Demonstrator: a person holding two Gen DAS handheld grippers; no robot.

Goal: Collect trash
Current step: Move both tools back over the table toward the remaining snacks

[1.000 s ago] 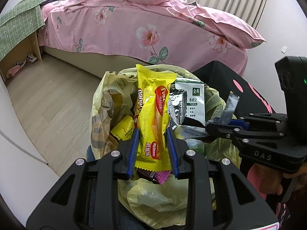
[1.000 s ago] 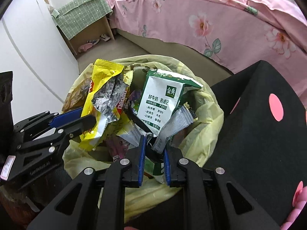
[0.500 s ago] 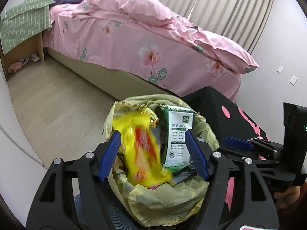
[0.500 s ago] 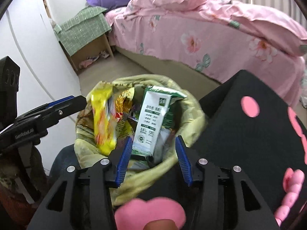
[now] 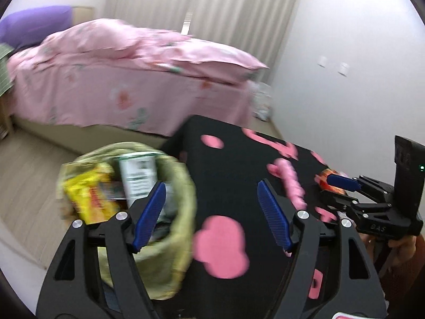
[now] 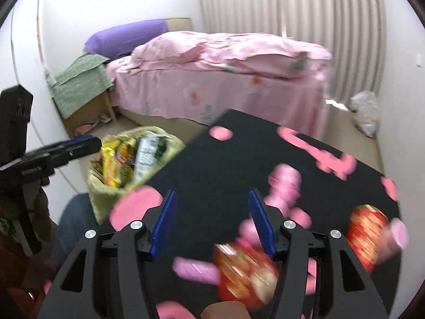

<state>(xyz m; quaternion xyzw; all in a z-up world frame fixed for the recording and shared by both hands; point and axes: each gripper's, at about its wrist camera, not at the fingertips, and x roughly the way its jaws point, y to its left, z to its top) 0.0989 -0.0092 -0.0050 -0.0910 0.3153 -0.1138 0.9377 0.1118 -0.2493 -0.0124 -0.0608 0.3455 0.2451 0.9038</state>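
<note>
Two black plastic grippers with ribbed blue fingers, left gripper (image 5: 211, 214) and right gripper (image 6: 212, 222), both spread wide and holding nothing, reaching forward over a black bench (image 6: 225, 159) patterned with pink shapes. Beside the bench's left edge, a bin lined with a crinkled yellow-green plastic bag (image 5: 183, 186), stuffed with a glossy yellow wrapper (image 5: 89, 199) and a white-and-green carton (image 5: 138, 175) standing on end, long axes pointing up. On the bench near the right gripper, two shiny red-and-gold wrappers, one (image 6: 245, 268) under its right finger, the other (image 6: 368, 232) further right, both blurred.
</note>
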